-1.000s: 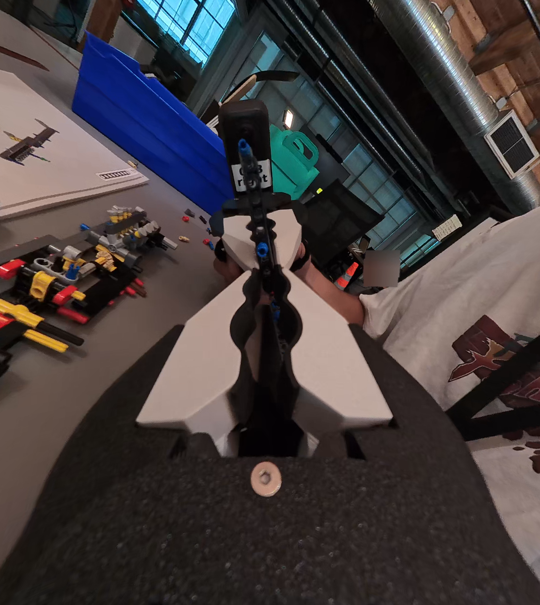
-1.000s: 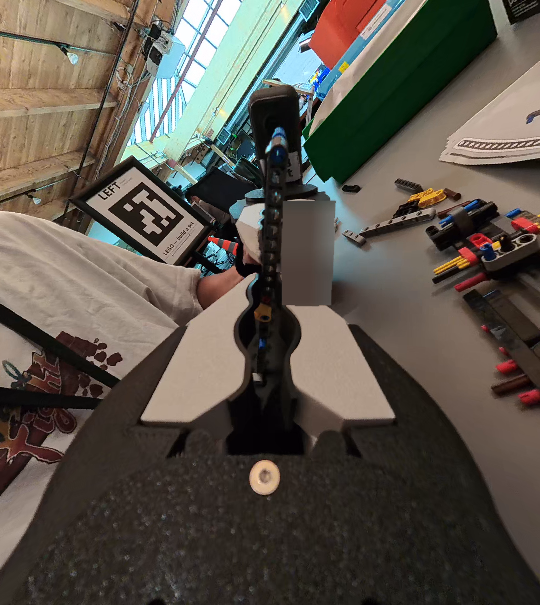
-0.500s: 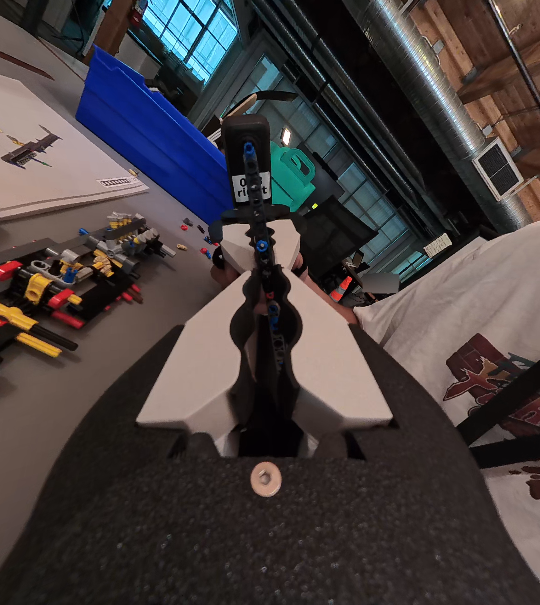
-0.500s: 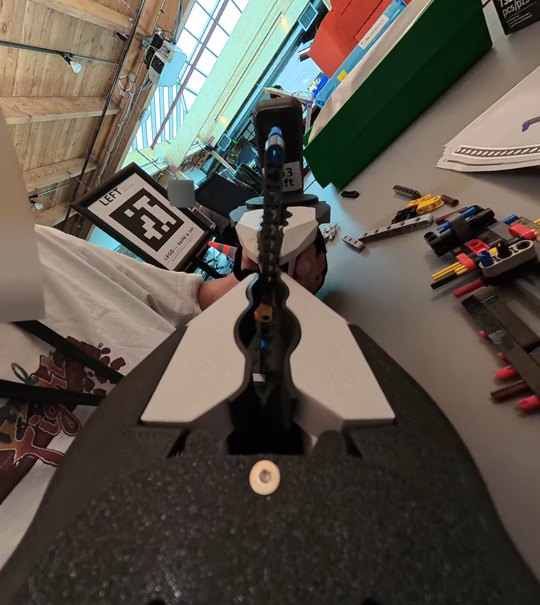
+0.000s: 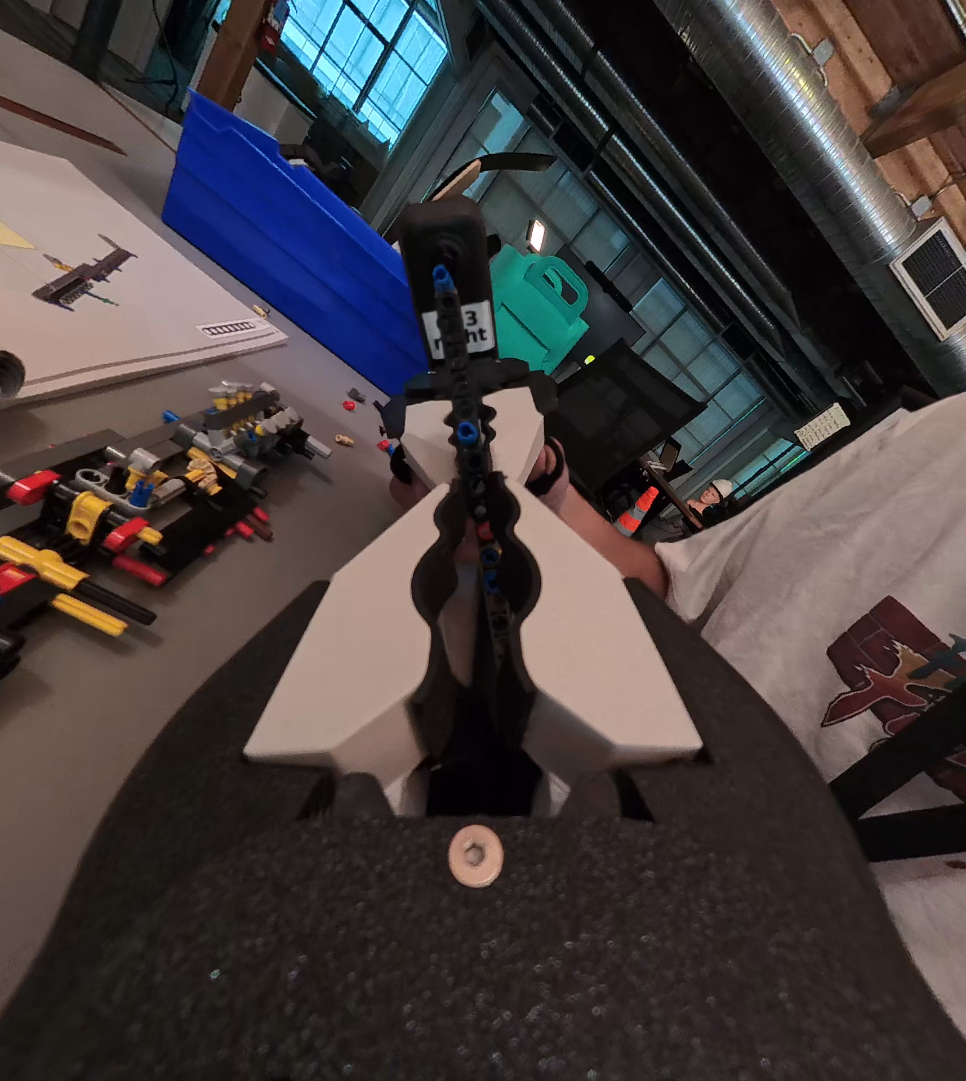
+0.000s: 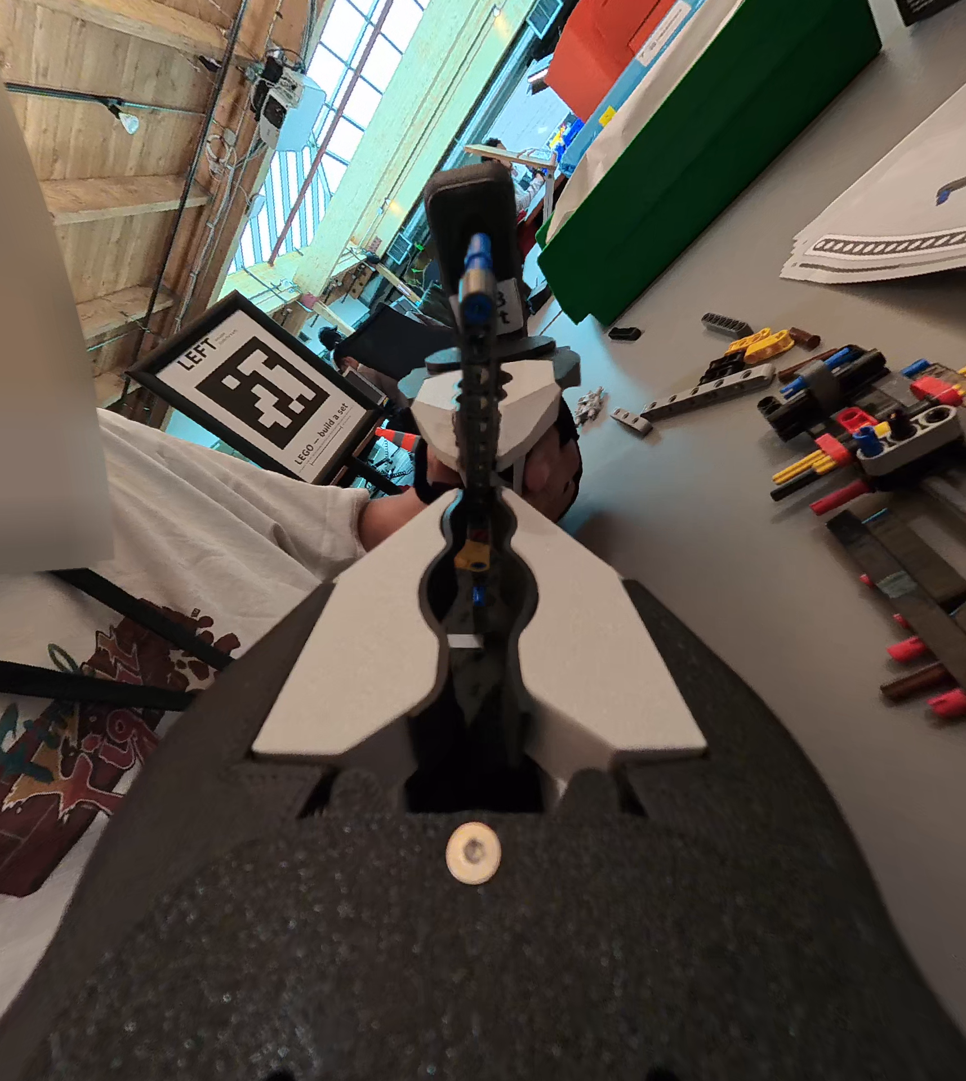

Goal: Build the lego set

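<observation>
A long black Lego beam [image 5: 471, 468] with blue pins runs straight ahead between my two grippers, held above the grey table [image 5: 117, 731]. My left gripper [image 5: 477, 494] is shut on one end of it. My right gripper [image 6: 477, 497] is shut on the other end of the beam [image 6: 477, 409], where a yellow piece [image 6: 473, 556] sits between its fingers. Each gripper faces the other: the right gripper [image 5: 468, 430] shows in the left wrist view and the left gripper [image 6: 486, 409] in the right wrist view.
Part-built black, yellow and red assemblies [image 5: 88, 526] and loose pieces [image 6: 878, 444] lie on the table. Instruction sheets [image 5: 88, 281], a blue bin [image 5: 293, 234] and a green bin [image 6: 703, 146] stand behind. A person in a white shirt [image 5: 820, 526] is close by. The grippers are tip to tip, or close to it.
Both grippers keep their hold on the beam. The pair has tilted and shifted slightly, so the table and background sit a little differently in both views.
</observation>
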Motion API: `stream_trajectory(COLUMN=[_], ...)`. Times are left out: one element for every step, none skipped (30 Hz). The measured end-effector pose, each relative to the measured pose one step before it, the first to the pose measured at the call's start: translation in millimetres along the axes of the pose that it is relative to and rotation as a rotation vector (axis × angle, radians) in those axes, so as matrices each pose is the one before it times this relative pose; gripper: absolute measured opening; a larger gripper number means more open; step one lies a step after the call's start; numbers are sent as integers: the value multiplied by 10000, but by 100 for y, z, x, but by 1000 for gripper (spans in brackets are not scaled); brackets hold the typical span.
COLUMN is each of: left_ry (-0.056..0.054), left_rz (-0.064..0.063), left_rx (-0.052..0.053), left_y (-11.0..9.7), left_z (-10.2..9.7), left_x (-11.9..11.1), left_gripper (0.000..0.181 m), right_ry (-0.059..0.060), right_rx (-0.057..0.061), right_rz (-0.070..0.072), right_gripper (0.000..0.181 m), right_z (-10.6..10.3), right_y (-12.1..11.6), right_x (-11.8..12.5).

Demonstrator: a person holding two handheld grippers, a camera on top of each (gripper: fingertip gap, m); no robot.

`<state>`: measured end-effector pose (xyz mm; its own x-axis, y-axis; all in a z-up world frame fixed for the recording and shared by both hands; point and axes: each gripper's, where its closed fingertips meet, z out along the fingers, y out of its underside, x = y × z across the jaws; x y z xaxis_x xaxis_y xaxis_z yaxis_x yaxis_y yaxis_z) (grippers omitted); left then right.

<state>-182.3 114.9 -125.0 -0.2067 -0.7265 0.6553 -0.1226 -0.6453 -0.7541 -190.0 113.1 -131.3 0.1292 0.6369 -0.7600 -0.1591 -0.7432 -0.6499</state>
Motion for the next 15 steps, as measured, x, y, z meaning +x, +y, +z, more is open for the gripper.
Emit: stream_trajectory(left_ry=[-30,-12,37,28,32,46,30,7,77,90,22,57,55,-19,-54], left_rz=[-50,-48,-36,-15,14,31,32,31,12,26,30,-66,-96,-26,31], left_rx=[-52,4,-1,-16,-22,-18,-23,-32,-70,-95,-48,-58,-44,-23,10], left_y=[57,-9,-8,6,12,12,23,48,93,124,34,44,34,14,-49], left_z=[10,6,-16,10,8,18,27,33,61,109,66,31,-9,7,-13], left_x=[-119,-64,7,15,59,101,82,49,133,161,57,18,6,-30,-30], left_gripper=[7,7,7,7,7,7,7,7,7,7,7,7,7,7,7], right_ry=[46,27,43,89,49,-5,-67,-47,-100,-117,-15,11,6,36,51], right_rx=[-4,61,33,-6,1,23,-6,-6,-20,-14,-64,-66,-39,-35,20], right_rz=[55,40,-96,-165,-154,-74,5,36,49,19,-8,-19,-14,-42,-63], right_gripper=[6,5,5,6,6,6,6,6,6,6,6,6,6,6,5], right_z=[-25,-30,-3,16,-10,-25,-7,-2,4,46,53,42,12,-7,8], right_y=[43,-88,-60,-19,-17,-38,2,35,34,30,86,86,47,26,-54], right_x=[138,78,-6,-1,-38,-86,-118,-48,-112,-199,-50,-5,-1,33,45])
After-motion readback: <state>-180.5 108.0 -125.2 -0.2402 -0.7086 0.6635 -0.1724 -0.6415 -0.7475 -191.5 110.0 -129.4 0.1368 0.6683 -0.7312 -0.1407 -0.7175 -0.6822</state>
